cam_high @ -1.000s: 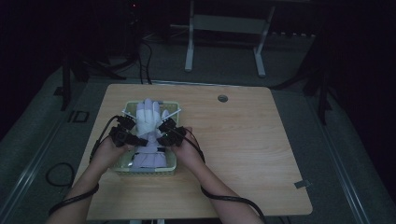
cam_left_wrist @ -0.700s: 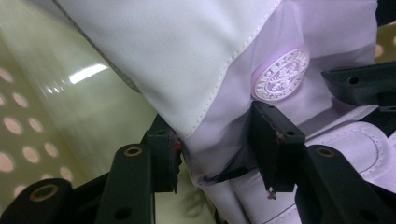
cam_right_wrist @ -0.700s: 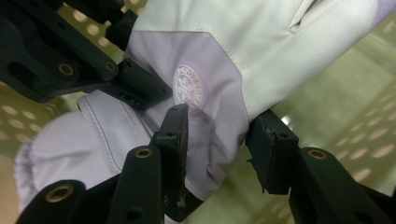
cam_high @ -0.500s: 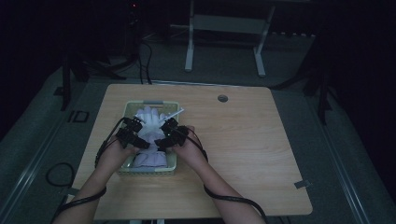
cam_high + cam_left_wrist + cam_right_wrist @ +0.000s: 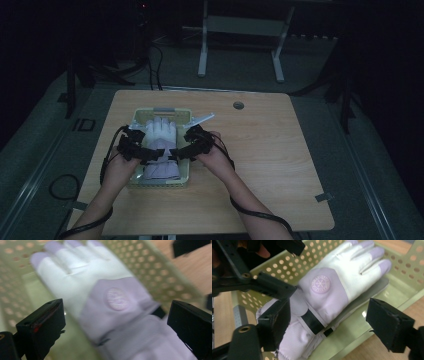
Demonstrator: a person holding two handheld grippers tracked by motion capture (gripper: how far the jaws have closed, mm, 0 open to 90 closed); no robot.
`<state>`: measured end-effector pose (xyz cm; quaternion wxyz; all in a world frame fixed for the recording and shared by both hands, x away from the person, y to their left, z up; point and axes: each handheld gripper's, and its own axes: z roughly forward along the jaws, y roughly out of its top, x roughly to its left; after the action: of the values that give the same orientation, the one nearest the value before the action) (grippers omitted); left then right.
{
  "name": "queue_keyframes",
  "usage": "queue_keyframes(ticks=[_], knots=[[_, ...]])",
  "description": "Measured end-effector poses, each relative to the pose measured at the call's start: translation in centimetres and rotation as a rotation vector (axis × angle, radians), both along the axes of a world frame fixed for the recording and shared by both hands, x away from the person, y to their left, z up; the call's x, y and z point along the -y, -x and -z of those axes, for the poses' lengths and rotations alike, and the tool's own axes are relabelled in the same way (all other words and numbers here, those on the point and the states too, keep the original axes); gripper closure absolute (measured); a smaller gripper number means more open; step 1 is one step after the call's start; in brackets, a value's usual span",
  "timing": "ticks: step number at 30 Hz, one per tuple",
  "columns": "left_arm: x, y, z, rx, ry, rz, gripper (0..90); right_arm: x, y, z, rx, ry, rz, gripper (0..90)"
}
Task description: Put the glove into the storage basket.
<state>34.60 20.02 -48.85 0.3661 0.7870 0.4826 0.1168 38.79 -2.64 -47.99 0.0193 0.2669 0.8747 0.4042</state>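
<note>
A white and lavender glove (image 5: 161, 132) lies palm-down in a pale green perforated basket (image 5: 157, 184), on top of a second glove's cuff (image 5: 294, 340). The left gripper (image 5: 152, 154) sits at the glove's left, the right gripper (image 5: 179, 151) at its right. The jaws of both have just been opening. In the left gripper view the left gripper (image 5: 116, 325) stands open, jaws wide on either side of the glove (image 5: 110, 297) without touching it. The right gripper (image 5: 332, 325) is likewise open over the glove (image 5: 329, 290) and its black strap.
The basket (image 5: 402, 267) stands on the left half of a wooden table (image 5: 280, 160). A white flat piece (image 5: 202, 120) pokes out at the basket's far right corner. A round cable hole (image 5: 238, 105) sits near the table's far edge. A desk frame (image 5: 240, 25) stands behind.
Both grippers let go of the glove and drew back toward the person, opening wide. The glove, earlier lifted between them, now lies flat in the basket.
</note>
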Motion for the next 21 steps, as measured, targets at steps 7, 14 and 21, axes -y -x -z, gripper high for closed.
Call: queue_keyframes(ticks=[7,14,21], knots=[[1.3,1.3,-1.2,0.041,0.051,0.026,2.0,1.6,0.0,0.2,0.005,-0.011,-0.02,15.3],[3.1,2.5,-1.6,0.056,0.089,0.07,2.0,3.6,-0.1,0.0,0.013,-0.012,-0.008,14.8],[5.9,3.8,-2.3,0.079,0.078,0.141,2.1,5.8,0.2,0.0,0.04,-0.001,0.0,14.8]])
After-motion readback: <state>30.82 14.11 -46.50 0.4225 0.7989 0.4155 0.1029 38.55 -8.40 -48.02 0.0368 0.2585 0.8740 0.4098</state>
